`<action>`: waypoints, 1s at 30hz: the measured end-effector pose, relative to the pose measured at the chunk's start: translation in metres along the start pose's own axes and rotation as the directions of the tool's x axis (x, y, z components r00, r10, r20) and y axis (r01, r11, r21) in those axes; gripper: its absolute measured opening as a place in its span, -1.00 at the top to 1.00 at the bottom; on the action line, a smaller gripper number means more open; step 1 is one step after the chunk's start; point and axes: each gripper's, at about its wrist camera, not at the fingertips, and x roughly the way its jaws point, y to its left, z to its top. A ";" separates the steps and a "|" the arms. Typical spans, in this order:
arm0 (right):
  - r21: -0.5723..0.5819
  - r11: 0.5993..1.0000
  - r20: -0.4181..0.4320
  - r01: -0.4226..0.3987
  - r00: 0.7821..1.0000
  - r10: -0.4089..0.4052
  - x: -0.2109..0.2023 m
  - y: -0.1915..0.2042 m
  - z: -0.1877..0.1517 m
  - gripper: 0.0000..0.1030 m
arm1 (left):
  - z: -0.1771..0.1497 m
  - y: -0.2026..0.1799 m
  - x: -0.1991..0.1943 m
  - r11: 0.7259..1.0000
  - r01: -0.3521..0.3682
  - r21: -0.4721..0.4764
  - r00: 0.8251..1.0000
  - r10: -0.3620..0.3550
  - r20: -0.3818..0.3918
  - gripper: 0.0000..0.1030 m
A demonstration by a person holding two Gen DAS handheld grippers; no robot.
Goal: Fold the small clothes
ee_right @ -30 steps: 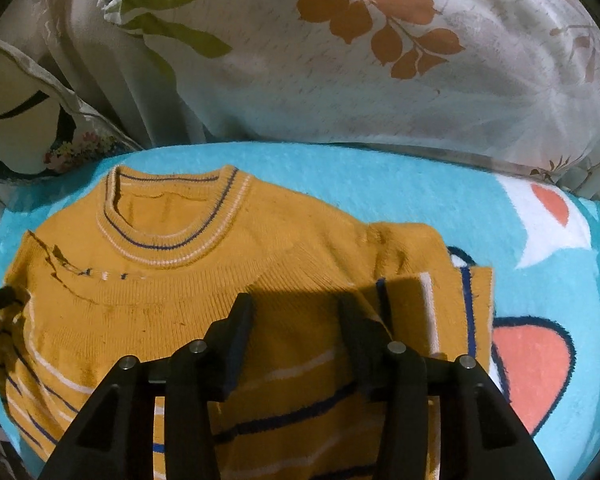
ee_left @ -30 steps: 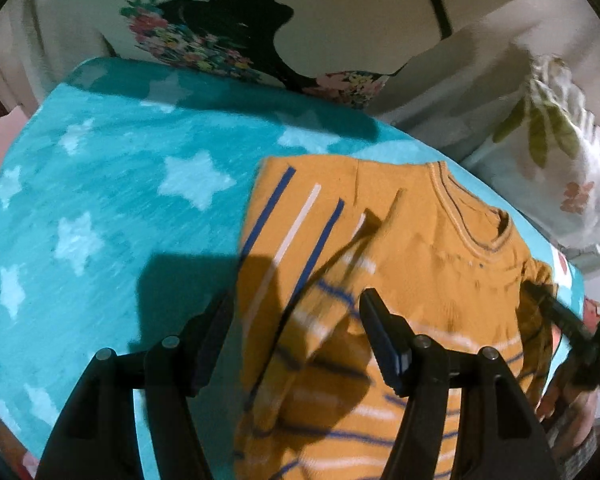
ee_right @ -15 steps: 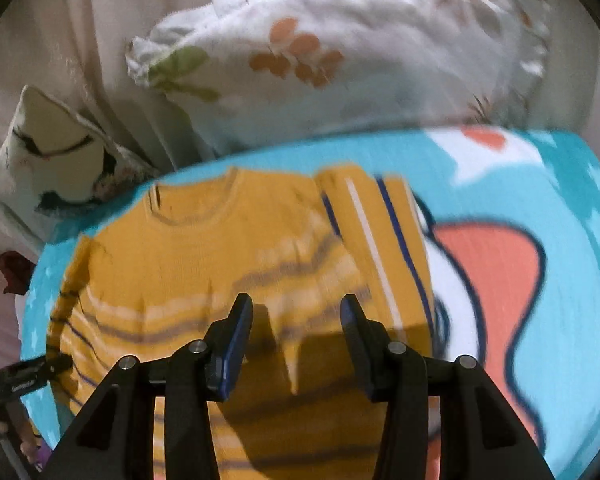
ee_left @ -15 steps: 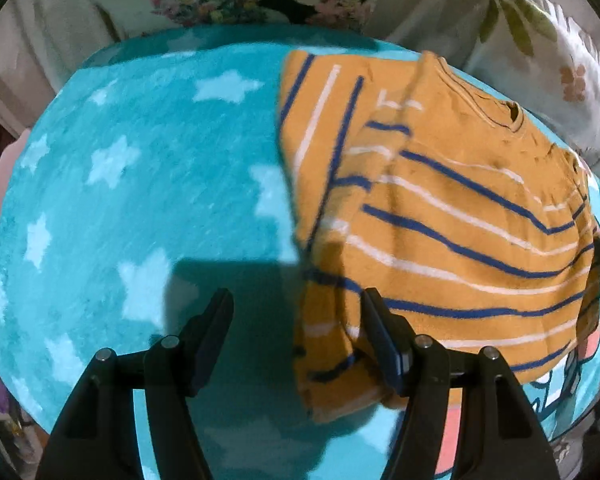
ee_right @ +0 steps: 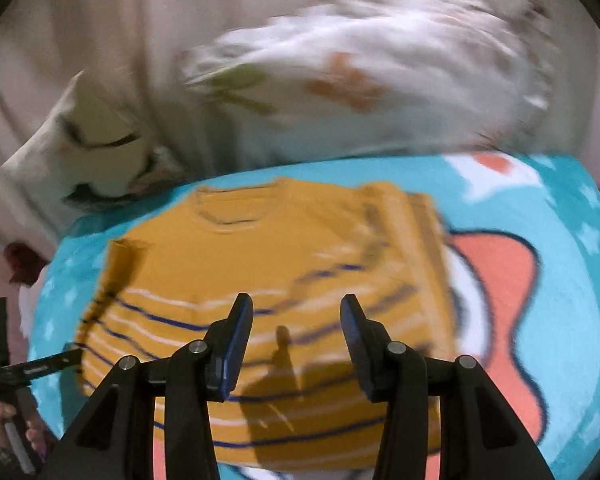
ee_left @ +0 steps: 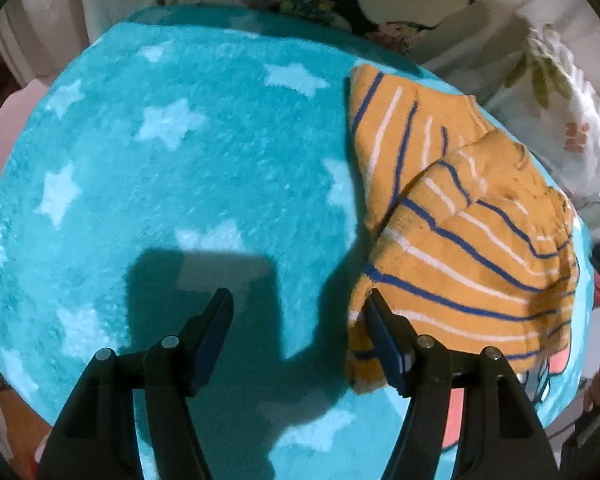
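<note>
A small mustard-orange sweater [ee_left: 472, 248] with blue and white stripes lies flat on a turquoise star blanket [ee_left: 172, 168]. One sleeve [ee_left: 388, 132] is folded in over its body. My left gripper [ee_left: 299, 304] hangs open over bare blanket just left of the sweater's hem, and its right finger [ee_left: 384, 340] overlaps the hem corner in view. In the blurred right wrist view the sweater [ee_right: 276, 256] shows neckline up. There my right gripper [ee_right: 297, 305] is open above the striped lower half, holding nothing.
Floral pillows [ee_left: 548, 92] and a white leaf-print pillow [ee_right: 380, 72] line the far edge of the blanket. An orange fish picture [ee_right: 500, 300] lies right of the sweater. A hand [ee_right: 0, 424] holds a black tool at the lower left of the right wrist view.
My left gripper slid left off the sweater onto bare blanket. My right gripper pulled back and rose, so the whole sweater now shows. Both stayed open.
</note>
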 end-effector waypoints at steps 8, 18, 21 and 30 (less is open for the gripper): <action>-0.276 0.952 -0.138 -0.134 0.985 0.099 0.082 0.142 0.012 0.17 | -0.019 0.013 -0.036 0.995 -0.036 0.097 0.996 0.028 0.089 -0.29; -0.315 0.947 -0.133 -0.065 0.991 0.024 0.088 0.168 -0.028 0.40 | -0.033 0.095 -0.046 0.996 -0.022 -0.089 0.994 0.031 0.104 -0.29; -0.334 0.942 -0.140 -0.036 0.990 -0.012 0.106 0.174 -0.018 0.44 | -0.034 0.105 -0.042 0.994 -0.008 -0.112 0.995 0.019 0.095 -0.29; -0.438 0.896 -0.162 -0.075 0.987 0.003 0.169 0.241 0.029 0.43 | -0.042 0.109 -0.044 0.995 0.003 -0.098 0.996 0.006 0.090 -0.29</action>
